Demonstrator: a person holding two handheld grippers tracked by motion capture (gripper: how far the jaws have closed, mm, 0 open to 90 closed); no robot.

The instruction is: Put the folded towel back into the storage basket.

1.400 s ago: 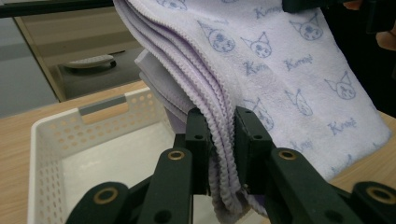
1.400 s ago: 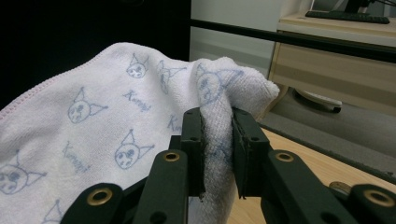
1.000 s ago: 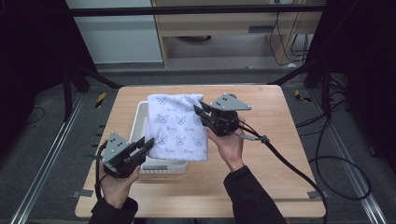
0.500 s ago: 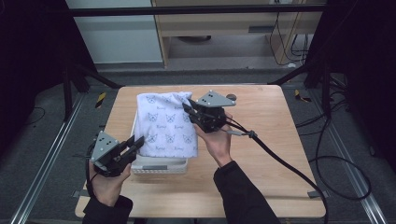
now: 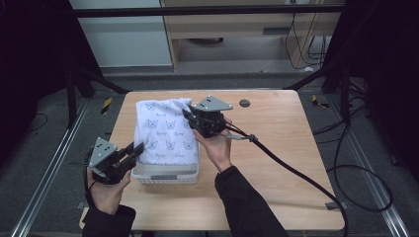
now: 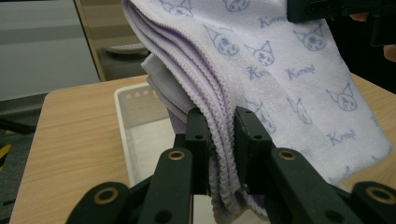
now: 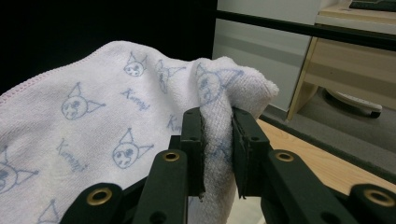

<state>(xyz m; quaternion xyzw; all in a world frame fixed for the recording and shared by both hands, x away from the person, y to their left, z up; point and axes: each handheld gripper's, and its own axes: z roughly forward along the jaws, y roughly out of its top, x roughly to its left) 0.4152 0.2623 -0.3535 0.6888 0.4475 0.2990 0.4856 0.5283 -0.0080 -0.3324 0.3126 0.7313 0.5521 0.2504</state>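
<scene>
1. The folded white terry towel printed with pale blue cat faces [image 5: 165, 133] drapes over the white perforated plastic basket [image 5: 168, 174], so you cannot see most of the basket's interior from the high view; its near wall and rim show below the cloth.
2. In the left gripper view the towel [image 6: 280, 70] runs off the top and right edges, and its lower folds are hidden behind your own black fingers [image 6: 198, 140]. A strip of basket [image 6: 135, 107] with its round holes shows at left.
3. In the right gripper view the towel [image 7: 107, 121] is cut off at left and bottom; the background at upper left is too dark to make out.
4. Your left gripper [image 5: 132, 150] sits low at the near-left corner of the light wooden worktop [image 5: 276, 148], fingers pointing toward the basket and clamped narrow on the stacked towel edges.
5. Your right gripper [image 5: 190, 118] is raised above the far side of the basket, forearm reaching across from the right, fingers pinched tight on a bunched fold [image 7: 219, 107] of the towel.
6. The towel hangs stretched between the two grips, over the basket.
</scene>
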